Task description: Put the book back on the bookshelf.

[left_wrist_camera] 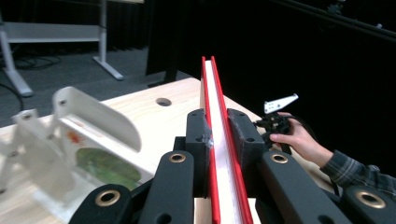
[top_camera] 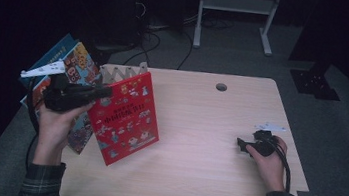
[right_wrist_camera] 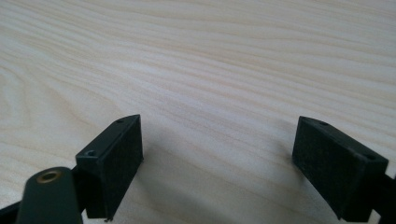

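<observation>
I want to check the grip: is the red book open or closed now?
Closed. In the left gripper view the red book shows both covers together around its white pages, with the left gripper clamped across them.

Books: one red book (top_camera: pixel 127 117) held up over the table's (top_camera: pixel 206 147) left edge, plus approx. three more books (top_camera: pixel 73 63) fanned out just beyond that edge, exact no. hard to tell. One white rack (left_wrist_camera: pixel 70 140) at the back-left corner and one round hole (top_camera: pixel 221 87) near the back edge. Two grippers: left gripper (top_camera: pixel 102 91), right gripper (top_camera: pixel 242 144), w/ two hands holding them.
</observation>
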Available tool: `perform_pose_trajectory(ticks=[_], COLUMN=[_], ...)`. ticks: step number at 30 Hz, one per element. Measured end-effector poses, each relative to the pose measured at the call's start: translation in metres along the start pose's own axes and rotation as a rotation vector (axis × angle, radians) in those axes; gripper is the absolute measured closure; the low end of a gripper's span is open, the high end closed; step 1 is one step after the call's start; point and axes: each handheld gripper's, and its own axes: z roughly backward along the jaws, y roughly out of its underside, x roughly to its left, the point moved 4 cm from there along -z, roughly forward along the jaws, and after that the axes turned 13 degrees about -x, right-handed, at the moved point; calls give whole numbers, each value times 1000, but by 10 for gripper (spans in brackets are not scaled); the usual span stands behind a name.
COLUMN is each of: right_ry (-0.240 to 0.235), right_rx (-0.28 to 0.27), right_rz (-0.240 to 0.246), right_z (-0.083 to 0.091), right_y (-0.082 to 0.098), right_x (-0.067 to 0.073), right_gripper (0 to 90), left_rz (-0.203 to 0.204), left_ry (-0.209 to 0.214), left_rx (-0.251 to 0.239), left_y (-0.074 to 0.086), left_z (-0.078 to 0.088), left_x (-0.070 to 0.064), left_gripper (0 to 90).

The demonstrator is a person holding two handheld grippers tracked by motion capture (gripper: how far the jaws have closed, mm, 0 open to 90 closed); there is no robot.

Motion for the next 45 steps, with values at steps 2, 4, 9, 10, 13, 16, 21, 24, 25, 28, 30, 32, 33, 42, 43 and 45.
perform_pose_trajectory(ticks=[2, 4, 9, 10, 13, 16, 21, 24, 25, 28, 30, 32, 33, 42, 43, 45], right_ry=[0, 0, 0, -1, 0, 0, 0, -2, -3, -4, -4, -4, -4, -6, -6, -7], right_rx=[0, 0, 0, -1, -1, -1, -1, -2, -3, -2, -1, -1, -1, 0, 0, 0], right_rz=[0, 0, 0, 0, 0, -1, -1, 0, 1, 3, 4, 3, 3, 3, 3, 5], right_z=[0, 0, 0, 0, 0, 0, 0, -1, -1, -1, -2, -2, -2, -4, -4, -4], right_y=[0, 0, 0, 0, 0, 0, 0, 0, 0, -1, -1, -1, -1, -2, -2, -2], right_x=[0, 0, 0, 0, 0, 0, 0, 0, 0, -1, -1, -1, -1, -1, -1, -1], right_gripper=[154, 153, 154, 154, 154, 154, 153, 153, 154, 153, 154, 154, 154, 153, 154, 154], left_rz=[-4, -2, 1, 2, -6, -17, -40, -56, -62, -81, -91, -99, -99, -103, -101, -107], left_ry=[-17, -37, -99, -108, -154, -207, -297, -351, -368, -402, -422, -442, -442, -498, -501, -512], left_rx=[-5, -10, -20, -25, -51, -64, -81, -87, -89, -91, -93, -101, -101, -129, -134, -130], left_y=[-1, -1, -1, -1, -2, -2, 0, 2, 3, 5, 6, 7, 7, 11, 11, 12], left_z=[9, 17, 36, 38, 44, 45, 42, 39, 37, 30, 25, 20, 20, -2, -3, -7], left_x=[3, 6, 17, 18, 23, 28, 37, 42, 43, 48, 51, 55, 55, 71, 72, 75], left_gripper=[798, 798, 798, 797, 798, 798, 798, 798, 799, 798, 798, 798, 798, 798, 798, 798])
